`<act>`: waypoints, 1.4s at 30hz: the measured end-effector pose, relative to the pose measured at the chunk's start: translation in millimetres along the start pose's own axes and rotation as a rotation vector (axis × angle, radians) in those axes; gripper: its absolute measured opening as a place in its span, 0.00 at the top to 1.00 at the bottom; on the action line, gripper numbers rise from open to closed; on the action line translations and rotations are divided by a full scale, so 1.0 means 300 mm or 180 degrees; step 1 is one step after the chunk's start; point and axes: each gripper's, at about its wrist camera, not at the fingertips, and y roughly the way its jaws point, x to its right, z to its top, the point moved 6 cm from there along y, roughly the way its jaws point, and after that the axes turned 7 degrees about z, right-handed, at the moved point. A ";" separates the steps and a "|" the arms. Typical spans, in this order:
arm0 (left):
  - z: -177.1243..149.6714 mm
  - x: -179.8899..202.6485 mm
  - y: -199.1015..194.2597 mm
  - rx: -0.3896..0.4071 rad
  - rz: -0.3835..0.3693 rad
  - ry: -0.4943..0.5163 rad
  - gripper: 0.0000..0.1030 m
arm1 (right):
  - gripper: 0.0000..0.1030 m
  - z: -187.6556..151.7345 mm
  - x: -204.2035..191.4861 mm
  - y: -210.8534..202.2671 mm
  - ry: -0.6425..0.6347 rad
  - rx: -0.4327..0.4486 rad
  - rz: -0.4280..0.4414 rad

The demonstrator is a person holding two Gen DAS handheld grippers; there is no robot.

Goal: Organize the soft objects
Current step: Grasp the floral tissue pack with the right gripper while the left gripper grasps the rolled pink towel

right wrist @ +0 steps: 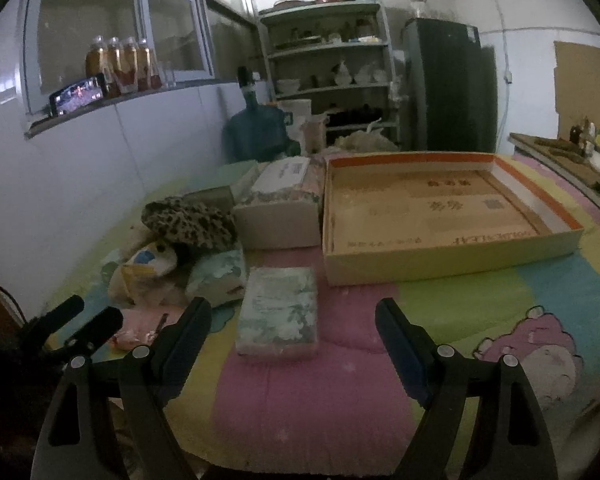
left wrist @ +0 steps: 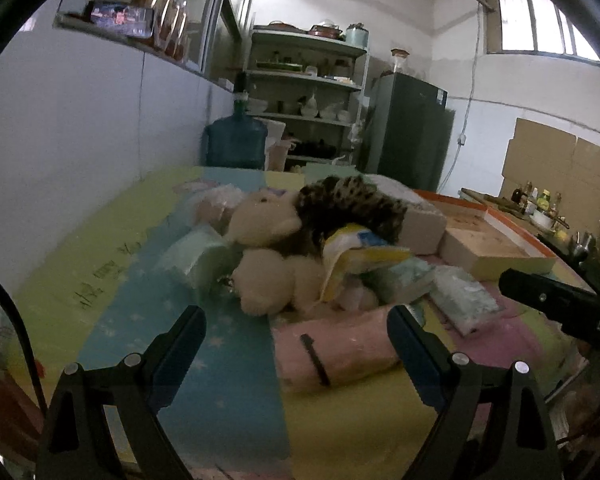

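Cream plush bear [left wrist: 272,252] slumped at twelve o'clock atop soft packs, leopard-print fabric [left wrist: 352,204] draped behind. Left gripper [left wrist: 296,332] spread wide, holding nothing, above pink pack [left wrist: 332,356]. Right gripper [right wrist: 294,326] likewise wide, empty, flanking floral tissue pack [right wrist: 278,312].

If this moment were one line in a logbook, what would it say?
left gripper: open, empty, facing pink pack | right gripper: open, empty, facing floral pack | box: empty | plush pile: untouched
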 end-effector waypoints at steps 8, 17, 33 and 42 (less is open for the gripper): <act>-0.036 -0.004 0.070 -0.0158 -0.0182 -0.0074 0.10 | 0.17 -0.009 0.000 0.116 -0.0024 -0.0161 0.0000; -0.041 0.042 0.076 -0.0201 -0.0115 0.0024 0.32 | 0.17 -0.034 0.015 0.175 -0.0188 -0.0304 -0.0259; -0.058 0.032 0.022 -0.0150 -0.0177 -0.0261 0.79 | 0.54 -0.073 0.012 0.141 -0.0294 -0.0307 -0.0007; -0.030 0.057 -0.048 0.0045 -0.0208 -0.0192 0.86 | 0.56 -0.055 0.015 0.074 -0.0182 -0.0178 0.0171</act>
